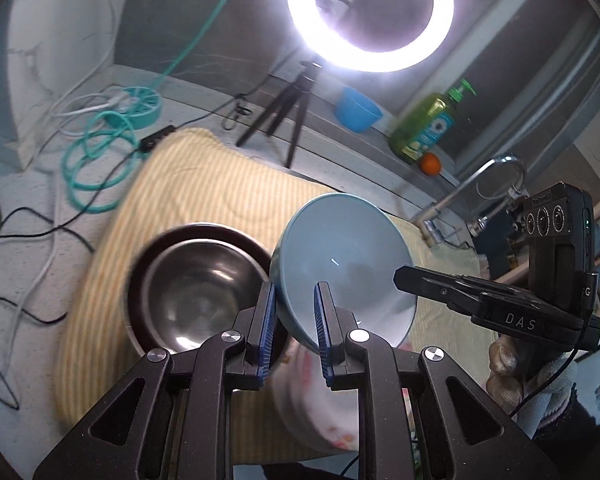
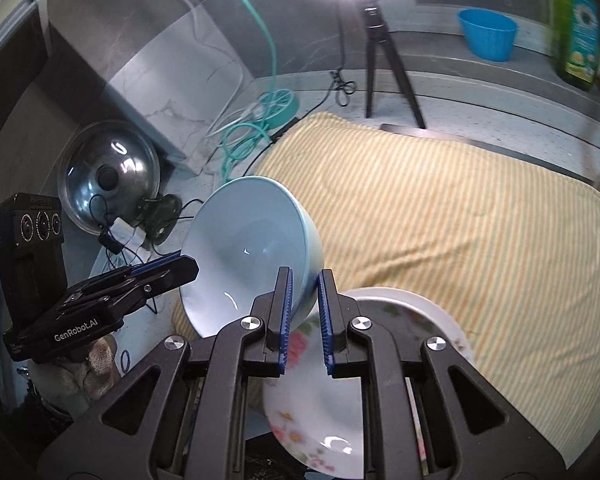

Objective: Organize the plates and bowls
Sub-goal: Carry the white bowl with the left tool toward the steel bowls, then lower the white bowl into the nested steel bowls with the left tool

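Over the yellow striped cloth [image 2: 440,216] that covers the table [image 1: 16,280], both tongs hold one pale blue bowl [image 1: 340,264] between them, tilted on its side and lifted clear of the cloth. From the left wrist view, the left tongs [image 1: 295,330] are clenched on the near rim of the bowl, one blue pad outside the wall and one inside. The right tongs [image 1: 404,274] reach in from the right, their tip at the opposite rim. From the right wrist view, the right tongs [image 2: 303,318] grip the bowl's rim [image 2: 300,216] in the same manner, wall between the pads, while the left tongs [image 2: 188,266] meet the bowl at its far edge.

Just left of the blue bowl, a steel bowl [image 1: 196,284] sits inside a dark plate [image 1: 140,264] on the cloth. Directly under the lifted bowl stands a white floral bowl [image 2: 320,412] resting on a white floral plate [image 2: 440,320].

At the back stand a ring light [image 1: 370,14] on a small tripod [image 1: 284,116], a blue plastic tub [image 1: 358,110], a green soap bottle [image 1: 424,124] and an orange [image 1: 431,163]. A pot lid [image 2: 108,176] leans at the left.
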Available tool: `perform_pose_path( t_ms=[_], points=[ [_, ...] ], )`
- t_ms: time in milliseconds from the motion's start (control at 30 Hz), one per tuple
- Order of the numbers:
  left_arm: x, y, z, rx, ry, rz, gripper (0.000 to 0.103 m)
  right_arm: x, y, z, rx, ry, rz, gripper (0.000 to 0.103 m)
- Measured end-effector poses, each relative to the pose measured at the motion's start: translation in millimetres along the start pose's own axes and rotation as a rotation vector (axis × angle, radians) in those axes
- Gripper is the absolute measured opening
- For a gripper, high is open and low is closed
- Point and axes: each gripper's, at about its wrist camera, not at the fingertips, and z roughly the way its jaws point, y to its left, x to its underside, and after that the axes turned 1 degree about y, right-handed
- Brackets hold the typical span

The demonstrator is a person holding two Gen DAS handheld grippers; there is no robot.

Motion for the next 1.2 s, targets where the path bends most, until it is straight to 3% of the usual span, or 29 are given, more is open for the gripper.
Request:
perform_pose_path(
  t_ms=[400,1033,1133,1200],
  points=[
    [8,56,-3,-0.063,0.016,-0.095,0.017,-11,43,63,0.003,0.095,-0.078,0.013],
    [14,73,15,-0.079,0.062,-0.136,0.017,-13,40,98,0.048,0.163,-0.090,0.013],
    [13,74,12,-0.074,0.054,-0.147,0.018,-14,38,93,0.031,0.140,-0.073,0.017],
    [12,72,6,-0.077,0.038,-0.139,0.018,-15,36,87,0.022,0.122,-0.069,0.026]
  ],
)
